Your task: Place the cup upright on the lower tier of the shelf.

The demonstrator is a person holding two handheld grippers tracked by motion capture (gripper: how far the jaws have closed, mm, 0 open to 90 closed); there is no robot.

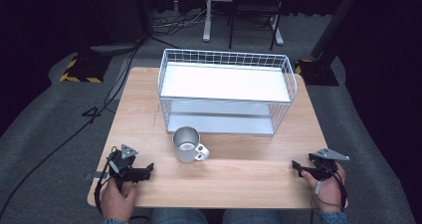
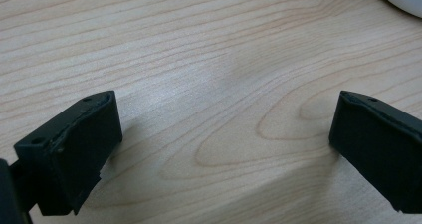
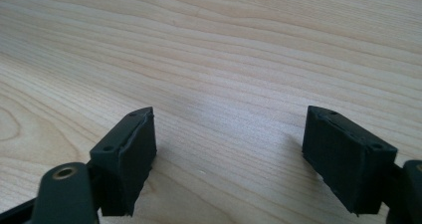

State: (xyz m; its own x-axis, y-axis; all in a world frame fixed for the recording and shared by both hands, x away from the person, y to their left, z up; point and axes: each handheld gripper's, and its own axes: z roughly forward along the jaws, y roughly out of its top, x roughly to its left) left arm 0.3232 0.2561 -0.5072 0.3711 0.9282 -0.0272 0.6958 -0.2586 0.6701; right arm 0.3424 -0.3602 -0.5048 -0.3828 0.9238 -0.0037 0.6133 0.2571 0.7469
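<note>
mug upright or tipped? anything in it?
Upright. The metal mug stands on its base on the table in front of the wire rack, mouth up, handle toward the right. The inside looks empty.

A light wooden table (image 1: 249, 176) is set on grey carpet (image 1: 45, 114). Dark curtains are seen behind. Black cables (image 1: 99, 104) are trailed over the floor. A yellow-black striped base (image 1: 79, 70) and white stand legs (image 1: 206, 15) are seen beyond.

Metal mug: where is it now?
High view: the metal mug stands upright on the table, centre-left, just in front of the wire basket, nearer the left tongs.
</note>
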